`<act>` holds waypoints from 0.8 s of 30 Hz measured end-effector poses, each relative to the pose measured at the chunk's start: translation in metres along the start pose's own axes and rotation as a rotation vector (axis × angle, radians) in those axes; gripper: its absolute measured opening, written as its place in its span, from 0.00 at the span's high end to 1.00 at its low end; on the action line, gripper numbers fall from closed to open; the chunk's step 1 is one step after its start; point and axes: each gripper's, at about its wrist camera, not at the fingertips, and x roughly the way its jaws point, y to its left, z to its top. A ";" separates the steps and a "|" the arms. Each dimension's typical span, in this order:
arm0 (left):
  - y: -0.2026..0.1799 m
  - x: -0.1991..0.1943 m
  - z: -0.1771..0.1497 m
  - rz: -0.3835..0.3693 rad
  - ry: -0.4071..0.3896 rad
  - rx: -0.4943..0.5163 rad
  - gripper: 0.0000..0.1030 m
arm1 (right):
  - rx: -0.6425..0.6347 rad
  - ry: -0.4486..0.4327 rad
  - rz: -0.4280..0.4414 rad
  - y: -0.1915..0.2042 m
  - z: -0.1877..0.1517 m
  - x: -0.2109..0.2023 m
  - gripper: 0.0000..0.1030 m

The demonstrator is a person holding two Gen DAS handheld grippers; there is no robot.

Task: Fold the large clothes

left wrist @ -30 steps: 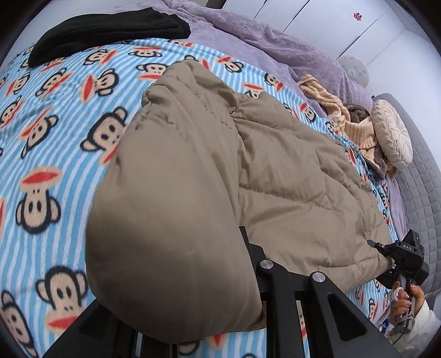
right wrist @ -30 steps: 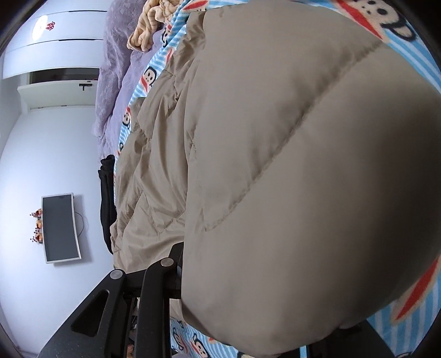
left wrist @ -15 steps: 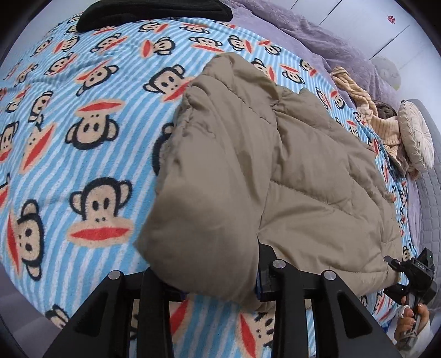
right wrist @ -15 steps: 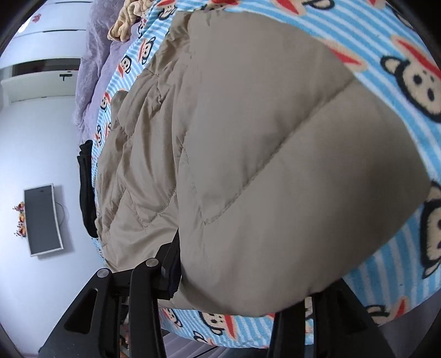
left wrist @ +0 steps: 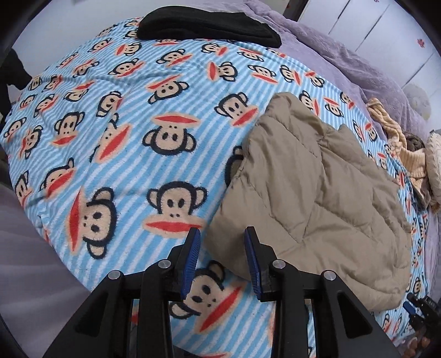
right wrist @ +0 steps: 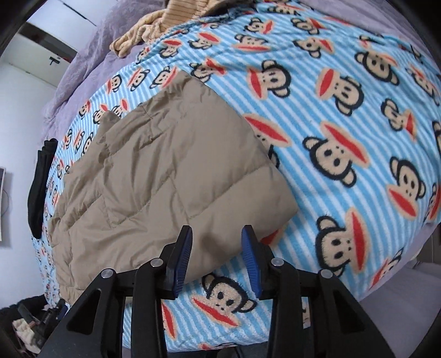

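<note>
Nearest in the left wrist view, the left gripper [left wrist: 222, 234] is spread apart with nothing between its blue-padded fingers [left wrist: 190, 258], poised above the monkey-print blanket [left wrist: 132, 154], a fleece with light blue and white stripes that covers the bed. Just beyond the right-hand finger lies the tan puffer coat [left wrist: 317, 203], folded into a thick quilted bundle that rests flat on the blanket and stretches away toward the right of that view. At the lower right edge of the same view, the other gripper and a few fingertips of a person's hand can just be made out, too small to describe further. In the right wrist view, the right gripper [right wrist: 217, 235] is likewise released and empty, its blue pads [right wrist: 182, 261] parted, hovering over the near corner of the tan puffer coat [right wrist: 165, 179]; whether the pads touch the fabric cannot be told. The coat lies to the left of centre there, with the monkey-print blanket [right wrist: 344, 137] open to the right. Farther back, a black folded garment [left wrist: 209, 26] sits at the far edge of the blanket in the left view. Beyond the coat, a cream-yellow knitted garment [right wrist: 165, 24] lies crumpled near a lilac plush bedspread [left wrist: 358, 68], and a round cream cushion [left wrist: 434, 165] sits at the far right edge. White cupboard doors [left wrist: 386, 30] stand behind the bed
</note>
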 end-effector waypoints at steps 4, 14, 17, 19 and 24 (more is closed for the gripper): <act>-0.009 0.023 0.003 0.052 0.043 0.075 0.66 | -0.104 -0.005 0.008 0.003 -0.008 -0.009 0.62; -0.006 0.070 -0.010 0.209 0.146 0.136 0.39 | -0.079 0.160 -0.044 0.002 -0.013 0.055 0.62; -0.004 0.060 -0.012 0.212 0.160 0.130 0.39 | -0.060 0.176 -0.032 -0.005 -0.013 0.052 0.62; -0.008 0.051 -0.016 0.207 0.165 0.138 0.39 | -0.056 0.181 -0.026 -0.007 -0.013 0.047 0.62; -0.028 0.027 -0.029 0.170 0.148 0.152 0.39 | -0.063 0.189 0.010 -0.010 -0.018 0.031 0.62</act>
